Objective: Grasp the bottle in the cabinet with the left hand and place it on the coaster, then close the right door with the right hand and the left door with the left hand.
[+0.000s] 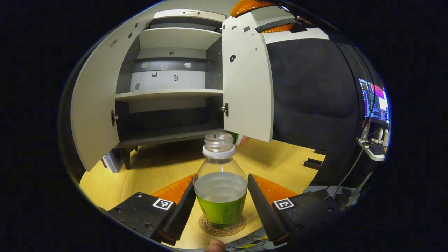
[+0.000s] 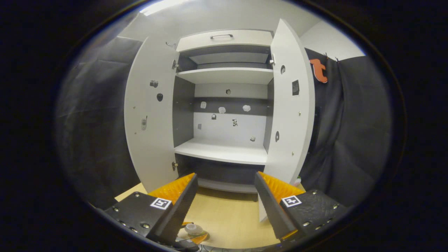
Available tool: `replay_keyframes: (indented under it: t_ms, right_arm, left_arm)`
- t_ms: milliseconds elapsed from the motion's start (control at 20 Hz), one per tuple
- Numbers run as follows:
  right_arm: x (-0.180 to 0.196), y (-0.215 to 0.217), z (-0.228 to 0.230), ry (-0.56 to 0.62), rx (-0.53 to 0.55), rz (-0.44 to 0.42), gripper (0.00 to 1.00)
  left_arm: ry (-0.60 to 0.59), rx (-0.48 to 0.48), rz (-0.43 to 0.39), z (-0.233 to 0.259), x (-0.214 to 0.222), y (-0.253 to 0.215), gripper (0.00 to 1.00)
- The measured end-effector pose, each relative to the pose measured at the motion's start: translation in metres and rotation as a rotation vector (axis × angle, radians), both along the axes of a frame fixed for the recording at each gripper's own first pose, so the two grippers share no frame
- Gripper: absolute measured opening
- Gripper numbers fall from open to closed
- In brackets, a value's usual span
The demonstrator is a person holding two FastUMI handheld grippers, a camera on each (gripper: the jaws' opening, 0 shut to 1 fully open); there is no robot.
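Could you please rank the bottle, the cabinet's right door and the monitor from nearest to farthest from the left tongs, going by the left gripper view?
1. The bottle: between the fingers of the left tongs, standing on the coaster.
2. The right door: open, behind the bottle, slightly right.
3. The monitor: far right edge, beyond the black cloth.

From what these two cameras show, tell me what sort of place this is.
Probably a recording booth made up like a home corner, not a lived-in room. A white cabinet with both doors open stands on a wooden table, black cloth hangs as the wall, and a lit computer monitor sits at one side.
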State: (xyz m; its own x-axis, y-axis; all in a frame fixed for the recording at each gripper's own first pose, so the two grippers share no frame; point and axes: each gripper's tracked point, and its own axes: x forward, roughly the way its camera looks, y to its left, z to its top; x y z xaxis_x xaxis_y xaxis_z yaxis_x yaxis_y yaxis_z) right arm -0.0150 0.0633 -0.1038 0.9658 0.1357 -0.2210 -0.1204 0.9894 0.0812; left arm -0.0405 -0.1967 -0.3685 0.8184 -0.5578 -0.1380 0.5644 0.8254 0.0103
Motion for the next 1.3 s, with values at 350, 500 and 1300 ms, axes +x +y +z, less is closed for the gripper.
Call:
replay_keyframes:
  t_ms: [350, 500, 1300]
  right_arm:
    - [-0.023, -0.041, 0.021, -0.056, 0.006, -0.059, 0.98]
    - [-0.030, -0.069, 0.032, -0.075, 0.019, -0.096, 0.98]
    - [0.019, -0.295, 0.044, -0.078, -0.145, -0.341, 0.98]
  left_arm:
    - [-0.064, -0.001, -0.003, 0.092, 0.005, -0.006, 0.88]
    - [-0.081, -0.013, 0.001, 0.136, 0.003, -0.009, 0.88]
    - [-0.103, 0.090, 0.235, 0.226, 0.026, 0.071, 0.91]
